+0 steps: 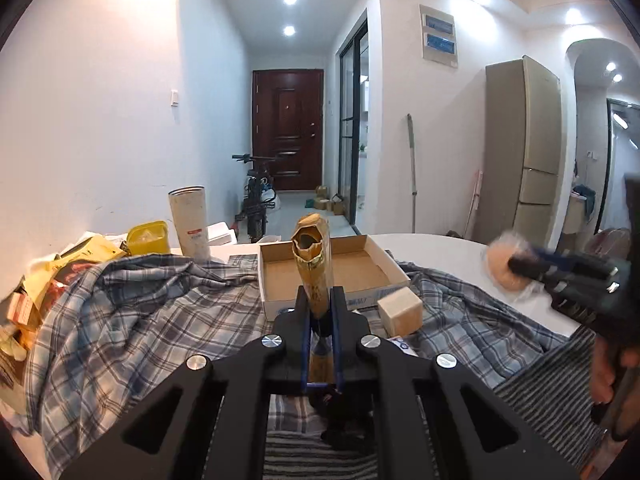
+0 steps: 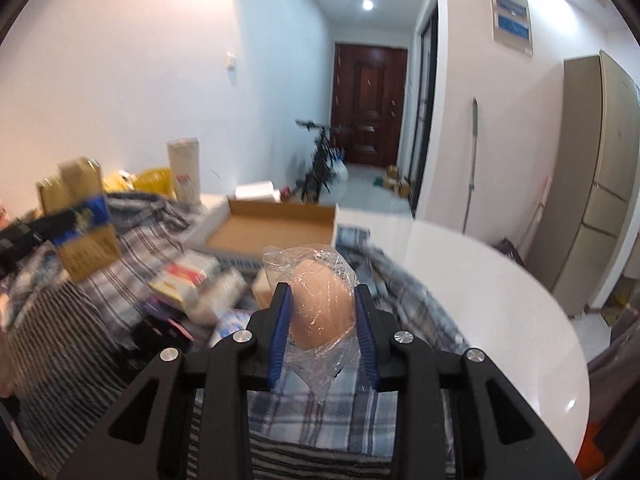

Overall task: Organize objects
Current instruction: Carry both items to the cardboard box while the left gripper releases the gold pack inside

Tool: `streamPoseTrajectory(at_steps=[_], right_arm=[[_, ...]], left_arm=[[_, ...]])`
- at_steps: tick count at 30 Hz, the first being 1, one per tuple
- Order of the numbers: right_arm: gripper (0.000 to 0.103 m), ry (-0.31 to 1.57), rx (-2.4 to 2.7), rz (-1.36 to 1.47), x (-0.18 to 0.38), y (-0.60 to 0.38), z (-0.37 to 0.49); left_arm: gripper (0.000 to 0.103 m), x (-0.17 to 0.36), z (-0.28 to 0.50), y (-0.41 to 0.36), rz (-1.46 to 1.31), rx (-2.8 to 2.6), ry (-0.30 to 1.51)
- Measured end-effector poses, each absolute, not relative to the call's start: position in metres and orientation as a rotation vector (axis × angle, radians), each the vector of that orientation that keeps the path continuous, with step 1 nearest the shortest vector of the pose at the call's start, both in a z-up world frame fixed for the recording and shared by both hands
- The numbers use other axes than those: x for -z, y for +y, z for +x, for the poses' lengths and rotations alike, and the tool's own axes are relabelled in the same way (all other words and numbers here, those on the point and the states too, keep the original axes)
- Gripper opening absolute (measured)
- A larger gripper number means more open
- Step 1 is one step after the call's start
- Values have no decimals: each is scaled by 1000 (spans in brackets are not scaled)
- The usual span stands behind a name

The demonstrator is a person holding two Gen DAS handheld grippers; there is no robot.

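My left gripper [image 1: 320, 300] is shut on a tall golden box with a torn open top [image 1: 313, 256], held upright above the plaid cloth, just in front of an empty shallow cardboard tray [image 1: 320, 268]. My right gripper [image 2: 322, 300] is shut on a peach-coloured sponge wrapped in clear plastic [image 2: 322, 306], held above the cloth. In the left wrist view the right gripper [image 1: 520, 266] shows blurred at the right with the sponge [image 1: 502, 258]. In the right wrist view the left gripper holding the golden box [image 2: 82, 216] shows blurred at the left, and the tray [image 2: 276, 226] lies ahead.
A plaid shirt [image 1: 140, 312] and a striped cloth [image 1: 552, 396] cover the white round table [image 1: 460, 256]. A beige cube [image 1: 400, 310] sits by the tray. A white tumbler [image 1: 190, 222], a yellow tub [image 1: 147, 238] and packets [image 1: 60, 272] crowd the left. Small boxes [image 2: 184, 284] lie on the cloth.
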State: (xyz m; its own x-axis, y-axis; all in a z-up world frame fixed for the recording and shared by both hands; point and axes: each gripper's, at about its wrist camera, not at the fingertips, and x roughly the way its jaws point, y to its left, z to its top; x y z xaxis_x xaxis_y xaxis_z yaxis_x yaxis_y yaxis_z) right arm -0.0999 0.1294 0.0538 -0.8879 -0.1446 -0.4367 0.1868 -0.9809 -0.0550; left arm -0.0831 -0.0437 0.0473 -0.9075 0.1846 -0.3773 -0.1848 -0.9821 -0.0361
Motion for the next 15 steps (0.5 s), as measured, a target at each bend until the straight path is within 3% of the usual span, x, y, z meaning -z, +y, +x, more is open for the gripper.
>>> streamPoseTrajectory(at_steps=[9, 15], right_arm=[[30, 210, 2918, 371, -154, 105, -113], [30, 20, 2929, 439, -178, 103, -180]], left_arm=[[9, -131, -121, -42, -455, -2931, -8], [9, -155, -191, -41, -513, -3000, -70]])
